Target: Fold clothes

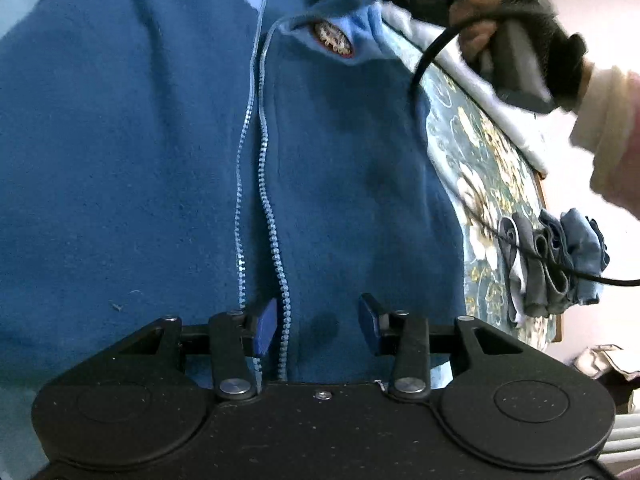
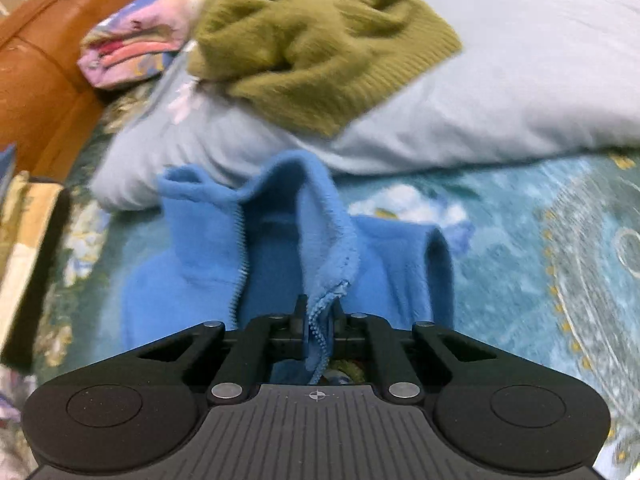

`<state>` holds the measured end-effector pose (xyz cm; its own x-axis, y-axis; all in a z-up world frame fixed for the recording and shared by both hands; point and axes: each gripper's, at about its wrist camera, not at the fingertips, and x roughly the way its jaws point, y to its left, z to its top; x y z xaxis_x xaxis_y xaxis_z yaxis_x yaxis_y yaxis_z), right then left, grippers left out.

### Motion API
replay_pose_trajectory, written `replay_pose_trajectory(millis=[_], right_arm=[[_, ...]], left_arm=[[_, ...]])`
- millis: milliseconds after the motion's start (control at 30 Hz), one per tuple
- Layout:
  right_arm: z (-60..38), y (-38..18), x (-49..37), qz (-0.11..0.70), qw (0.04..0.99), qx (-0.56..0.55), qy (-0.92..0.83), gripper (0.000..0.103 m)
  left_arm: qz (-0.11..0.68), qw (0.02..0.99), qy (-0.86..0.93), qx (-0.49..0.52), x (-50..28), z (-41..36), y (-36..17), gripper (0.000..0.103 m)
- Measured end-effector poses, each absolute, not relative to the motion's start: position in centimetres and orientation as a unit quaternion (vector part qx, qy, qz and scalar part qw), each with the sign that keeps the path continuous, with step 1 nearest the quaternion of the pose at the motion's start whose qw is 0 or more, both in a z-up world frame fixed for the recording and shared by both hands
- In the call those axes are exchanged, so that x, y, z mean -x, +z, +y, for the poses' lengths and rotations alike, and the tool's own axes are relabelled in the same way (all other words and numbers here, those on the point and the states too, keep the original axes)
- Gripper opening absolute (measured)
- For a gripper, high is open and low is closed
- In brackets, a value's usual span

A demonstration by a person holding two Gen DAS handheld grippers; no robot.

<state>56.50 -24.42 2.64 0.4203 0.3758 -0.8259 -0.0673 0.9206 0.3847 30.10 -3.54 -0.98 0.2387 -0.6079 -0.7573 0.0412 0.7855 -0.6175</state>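
The right wrist view was pretty smeared, so the stuff at the far left was hard to read: some brown wooden furniture [image 2: 44, 80] and a pinkish folded pile [image 2: 128, 56]. The blue fleece jacket [image 1: 152, 168] filled the left wrist view, its edges cut off. It lay on a floral bedspread [image 2: 540, 240], zipper [image 1: 264, 184] undone. The left gripper [image 1: 318, 326] hung over it with jaws apart, nothing pinched. The right gripper [image 2: 318, 320] was clamped on the jacket's zipper edge. Farther off, an olive sweater [image 2: 320, 48] sat on a pale pillow [image 2: 500, 92].
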Motion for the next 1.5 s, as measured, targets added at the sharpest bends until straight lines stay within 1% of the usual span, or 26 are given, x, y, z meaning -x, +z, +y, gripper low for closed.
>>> replay_pose_trajectory(millis=[133,167,200,233,367,467,567,633,667,700,733,800,867,933,1067,1100,1200,1267,1433,1500], right_arm=[[-24.3,4.2,-58.1,0.516,0.835,-0.144,0.130,0.005],[-24.2,4.4,-58.7,0.516,0.835,-0.145,0.124,0.006],[-24.0,4.5,-59.2,0.517,0.836,-0.142,0.121,0.006],[-23.6,4.5,-59.7,0.517,0.836,-0.135,0.122,0.006],[-21.3,4.5,-61.7,0.517,0.839,-0.103,0.134,0.006],[-19.6,3.1,-62.9,0.537,0.828,-0.086,0.132,0.006],[-18.3,1.3,-63.3,0.563,0.814,-0.073,0.122,0.008],[-17.9,1.1,-62.8,0.557,0.819,-0.065,0.120,0.010],[-17.9,1.2,-62.6,0.554,0.821,-0.063,0.123,0.017],[-18.0,1.5,-62.4,0.551,0.822,-0.066,0.127,0.023],[-18.3,2.1,-62.0,0.545,0.824,-0.073,0.135,0.031],[-18.9,3.2,-61.3,0.533,0.828,-0.086,0.152,0.033],[-20.2,4.6,-60.0,0.514,0.835,-0.094,0.171,0.042],[-21.7,5.7,-58.7,0.496,0.843,-0.099,0.184,0.045],[-24.6,5.4,-58.7,0.511,0.846,-0.058,0.141,0.046],[-25.1,5.0,-59.0,0.519,0.843,-0.053,0.135,0.046],[-25.9,3.7,-60.1,0.537,0.833,-0.032,0.125,0.047],[-25.7,2.9,-60.9,0.538,0.834,-0.021,0.119,0.047],[-24.6,1.5,-63.4,0.540,0.831,-0.035,0.130,0.049],[-24.2,0.8,-64.6,0.542,0.829,-0.042,0.131,0.049]], left_arm=[[0.579,0.741,-0.219,0.261,-31.0,-3.1,-1.9,0.039],[0.576,0.743,-0.223,0.259,-31.1,-3.1,-1.9,0.035],[0.571,0.747,-0.226,0.255,-31.3,-3.2,-1.7,0.014],[0.566,0.751,-0.229,0.251,-31.5,-3.3,-1.6,0.002],[0.544,0.769,-0.213,0.261,-31.7,-1.6,-0.2,0.002],[0.551,0.769,-0.196,0.258,-32.1,-0.5,-0.3,0.003],[0.563,0.766,-0.186,0.250,-32.0,-0.5,-1.1,0.004],[0.564,0.763,-0.183,0.257,-31.9,-0.5,-1.3,0.004],[0.563,0.763,-0.181,0.262,-31.8,-0.4,-1.2,0.005],[0.561,0.764,-0.180,0.265,-31.8,-0.2,-1.0,0.009],[0.557,0.766,-0.181,0.265,-31.8,0.0,-0.6,0.015],[0.548,0.775,-0.188,0.252,-31.9,0.5,0.7,0.021],[0.533,0.794,-0.196,0.220,-32.1,1.6,2.6,0.027],[0.516,0.812,-0.196,0.190,-32.9,3.1,4.3,0.034],[0.475,0.852,-0.185,0.121,-37.5,6.1,7.3,0.041],[0.465,0.860,-0.185,0.101,-39.4,6.5,7.6,0.043],[0.436,0.878,-0.198,0.024,-46.6,6.3,7.7,0.045],[0.425,0.880,-0.210,-0.013,-51.3,6.0,7.3,0.050],[0.438,0.868,-0.233,-0.028,-61.3,4.3,5.2,0.053],[0.444,0.863,-0.239,-0.029,-63.5,3.5,4.4,0.053]])
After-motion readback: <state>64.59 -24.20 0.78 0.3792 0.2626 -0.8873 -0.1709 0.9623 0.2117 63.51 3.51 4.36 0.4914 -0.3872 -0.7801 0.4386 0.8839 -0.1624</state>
